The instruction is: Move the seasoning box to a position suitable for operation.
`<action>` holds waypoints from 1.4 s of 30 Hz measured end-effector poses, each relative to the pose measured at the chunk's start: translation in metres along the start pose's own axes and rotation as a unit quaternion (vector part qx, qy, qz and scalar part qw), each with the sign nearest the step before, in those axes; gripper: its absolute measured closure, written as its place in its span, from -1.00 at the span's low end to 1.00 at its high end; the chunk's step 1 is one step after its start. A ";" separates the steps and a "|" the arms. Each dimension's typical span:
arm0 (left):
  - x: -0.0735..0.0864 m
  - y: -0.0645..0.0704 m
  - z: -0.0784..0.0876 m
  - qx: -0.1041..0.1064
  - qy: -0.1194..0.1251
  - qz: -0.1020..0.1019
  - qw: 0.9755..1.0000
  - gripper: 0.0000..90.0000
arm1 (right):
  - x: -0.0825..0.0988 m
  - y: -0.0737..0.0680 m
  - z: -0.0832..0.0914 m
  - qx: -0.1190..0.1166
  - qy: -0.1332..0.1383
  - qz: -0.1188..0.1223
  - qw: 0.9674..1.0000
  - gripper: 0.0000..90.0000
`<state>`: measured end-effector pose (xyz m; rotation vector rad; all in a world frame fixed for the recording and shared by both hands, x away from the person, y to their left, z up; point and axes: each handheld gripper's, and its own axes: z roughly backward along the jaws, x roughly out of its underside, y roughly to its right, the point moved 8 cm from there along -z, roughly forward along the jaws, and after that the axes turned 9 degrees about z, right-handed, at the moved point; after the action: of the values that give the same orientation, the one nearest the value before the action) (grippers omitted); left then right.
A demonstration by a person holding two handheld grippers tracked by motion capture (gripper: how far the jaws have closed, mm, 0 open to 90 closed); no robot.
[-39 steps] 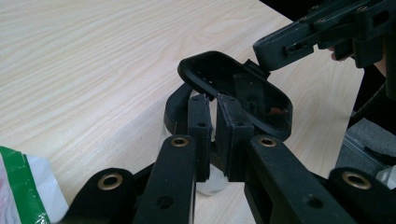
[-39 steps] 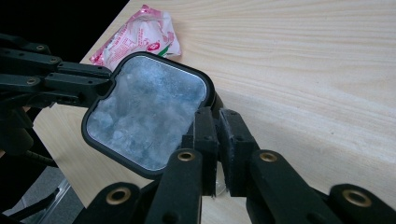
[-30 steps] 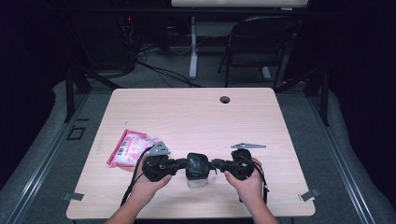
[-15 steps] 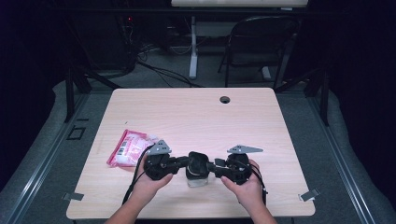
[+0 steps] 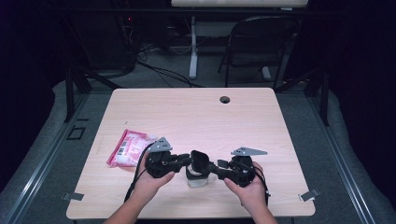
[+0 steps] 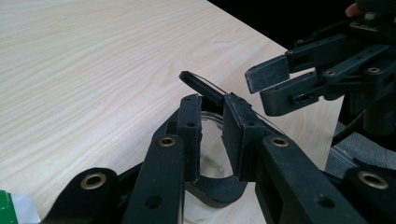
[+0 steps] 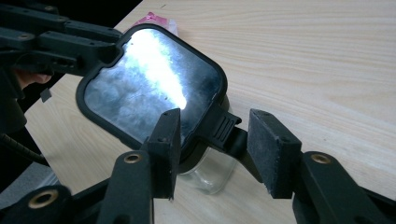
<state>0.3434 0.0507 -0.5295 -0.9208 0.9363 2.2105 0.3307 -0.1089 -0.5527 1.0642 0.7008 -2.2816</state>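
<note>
Close to the near edge of the table (image 5: 280, 121), midway along it, a small clear container (image 5: 196, 179) stands with its black hinged lid (image 7: 152, 86) swung up. The left gripper (image 5: 189, 160) is clamped on the lid's raised edge; in the left gripper view its pads (image 6: 238, 128) press the thin rim from both sides. The right gripper (image 5: 215, 167) hangs spread, jaws either side of the lid's ribbed latch tab (image 7: 223, 128) without touching it, as far as the angle shows. The step looks like opening or closing the lid. Next, the right jaws would need to pinch the tab or steady the container. Farther off, toward the left edge, lies a pink packet (image 5: 128, 147).
</note>
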 end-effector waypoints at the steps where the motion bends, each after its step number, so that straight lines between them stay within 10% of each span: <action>1: -0.001 0.000 0.000 -0.001 0.003 -0.001 1.000 0.71 | 0.000 -0.002 0.002 0.003 -0.003 0.004 1.000 0.19; 19: -0.010 0.007 -0.004 0.006 0.002 -0.014 1.000 0.69 | 0.010 -0.025 0.008 0.021 -0.031 0.055 0.998 0.09; 42: -0.008 -0.002 0.003 -0.002 0.011 -0.001 1.000 0.42 | 0.003 -0.035 -0.004 0.049 -0.002 0.069 0.996 0.04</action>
<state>0.3484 0.0523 -0.5224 -0.9493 0.9409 2.2049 0.3085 -0.0822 -0.5496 1.1172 0.5018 -2.2166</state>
